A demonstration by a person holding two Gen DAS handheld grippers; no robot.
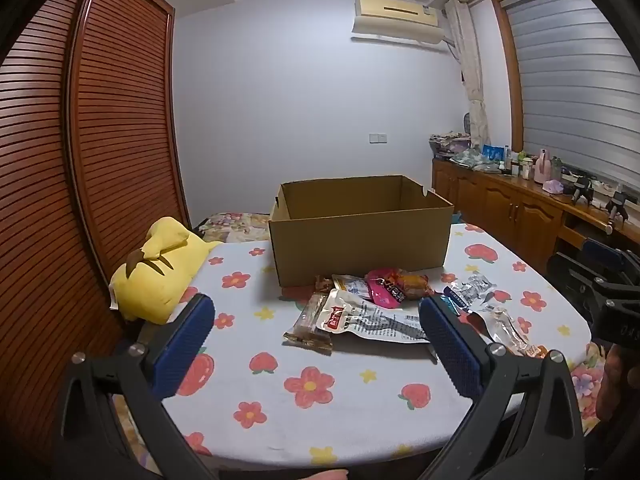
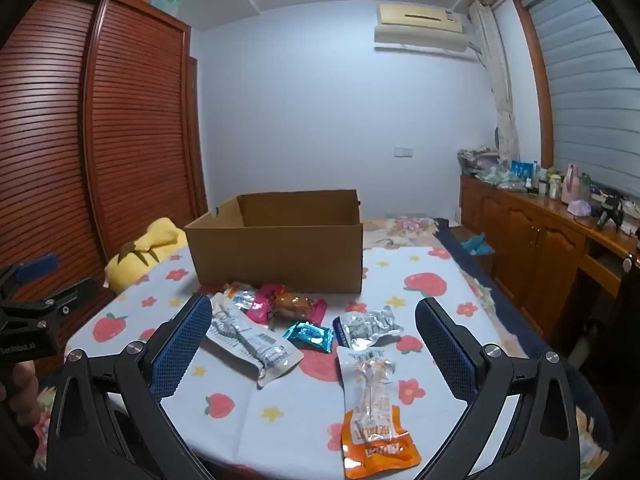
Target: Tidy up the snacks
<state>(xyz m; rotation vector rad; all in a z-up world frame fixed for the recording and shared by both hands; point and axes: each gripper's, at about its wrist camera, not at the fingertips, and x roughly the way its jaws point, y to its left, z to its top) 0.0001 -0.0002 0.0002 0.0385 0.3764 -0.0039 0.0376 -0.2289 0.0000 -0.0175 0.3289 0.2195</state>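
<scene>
Left wrist view: both grippers spread wide and empty over a scatter of snack packets.

On the flowered tablecloth (image 1: 360, 412), the snack packets (image 1: 372, 316) lie just in front of the open cardboard box (image 1: 356, 244), none inside that can be seen. Left gripper (image 1: 316, 344) and right gripper (image 2: 312, 348) hover above them, touching nothing; an orange packet (image 2: 376, 420) lies nearest the right one.

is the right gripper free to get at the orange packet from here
Probably yes. The right gripper is open and empty, and the orange packet lies flat on the table between its fingers, nothing on top of it.
</scene>
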